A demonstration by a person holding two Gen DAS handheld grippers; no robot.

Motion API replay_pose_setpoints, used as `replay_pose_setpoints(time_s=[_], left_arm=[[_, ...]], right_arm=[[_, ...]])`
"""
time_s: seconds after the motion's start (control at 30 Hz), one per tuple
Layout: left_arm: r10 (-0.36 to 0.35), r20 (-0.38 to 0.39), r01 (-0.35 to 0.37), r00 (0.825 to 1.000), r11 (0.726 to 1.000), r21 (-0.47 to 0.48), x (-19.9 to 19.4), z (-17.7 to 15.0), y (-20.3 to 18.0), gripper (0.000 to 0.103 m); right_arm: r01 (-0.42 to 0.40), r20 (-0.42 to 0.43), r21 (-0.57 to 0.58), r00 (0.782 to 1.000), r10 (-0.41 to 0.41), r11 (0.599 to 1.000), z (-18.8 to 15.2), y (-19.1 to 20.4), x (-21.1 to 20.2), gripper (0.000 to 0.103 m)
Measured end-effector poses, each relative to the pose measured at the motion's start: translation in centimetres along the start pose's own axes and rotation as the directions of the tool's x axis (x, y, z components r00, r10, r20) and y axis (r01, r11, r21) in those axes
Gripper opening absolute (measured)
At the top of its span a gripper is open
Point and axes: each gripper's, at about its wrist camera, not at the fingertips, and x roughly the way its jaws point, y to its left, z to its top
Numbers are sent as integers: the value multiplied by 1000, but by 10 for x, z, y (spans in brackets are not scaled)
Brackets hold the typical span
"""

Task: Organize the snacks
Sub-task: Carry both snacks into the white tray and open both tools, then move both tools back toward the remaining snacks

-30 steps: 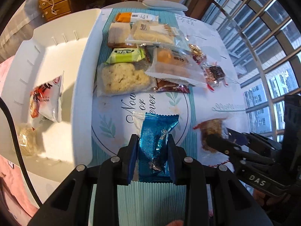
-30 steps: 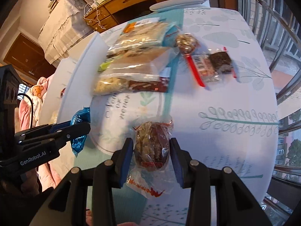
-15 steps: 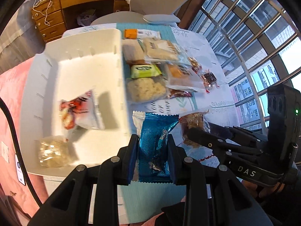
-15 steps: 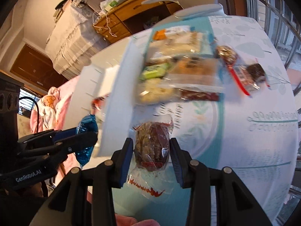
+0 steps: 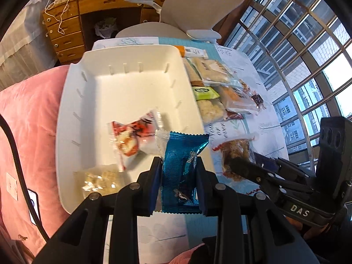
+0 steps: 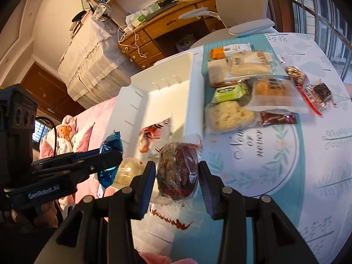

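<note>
My left gripper (image 5: 178, 165) is shut on a blue foil snack packet (image 5: 182, 160), held above the near right corner of a white bin (image 5: 72, 101). Inside the bin lie a red-and-white packet (image 5: 132, 138) and a clear pale snack bag (image 5: 99, 179). My right gripper (image 6: 177, 169) is shut on a clear-wrapped brown nut bar (image 6: 177, 167), just right of the bin's rim (image 6: 195, 101). From the left wrist view, the right gripper (image 5: 236, 164) with its brown nut bar (image 5: 235, 151) sits close on the right. In the right wrist view the left gripper (image 6: 114, 157) holds the blue packet (image 6: 110, 151) at the left.
A heap of wrapped snacks (image 6: 242, 92) lies on the round table's patterned cloth (image 6: 308, 154), right of the bin. A pink cushion (image 5: 28, 121) is left of the bin. A chair (image 5: 198, 6) and a wooden desk (image 5: 88, 11) stand behind the table.
Both grippers have risen and shifted left from over the table's centre toward the bin, each keeping its snack. The bin now fills much more of both views.
</note>
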Motion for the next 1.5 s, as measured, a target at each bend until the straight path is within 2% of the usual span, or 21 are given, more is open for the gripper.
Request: replay_pose_setpoints(time_s=[0.4,0.47,0.5,0.53,0.73,0.93,1.03,1.23,1.5], left_arm=[[40,31,-39,999,999,-38,-9,-10,45,30],[59,29,-58,998,997,-50,-9,-12,50,42],[77,28,-75,997,996,-56,-10,-13,52,60],[89,29,-87,996,995,-57,-10,-13,53,71],[95,23,-93,995,994,-62,-8,-12,55,76],[90,5,-90,996,995,-45,-3,-10,41,79],[82,-11,-83,997,995,-51,2,-7,32,81],[60,-56,-63,997,997,-55,18,0,3,82],[37,-55,-39,998,999,-38,31,17,-49,82]], right_arm=[[-56,23,1,998,56,998,-12,37,28,40],[-63,20,8,998,63,998,-13,39,33,41],[-69,21,21,997,68,997,-13,38,35,42],[-77,23,30,997,76,997,-13,38,36,42],[-81,21,61,997,80,995,-13,33,39,52],[-61,10,72,998,61,996,-15,26,32,59],[-41,-1,82,999,41,996,-16,18,26,65],[31,-24,107,999,-29,994,-17,-8,8,66],[92,-41,133,995,-87,987,-11,-58,-19,66]])
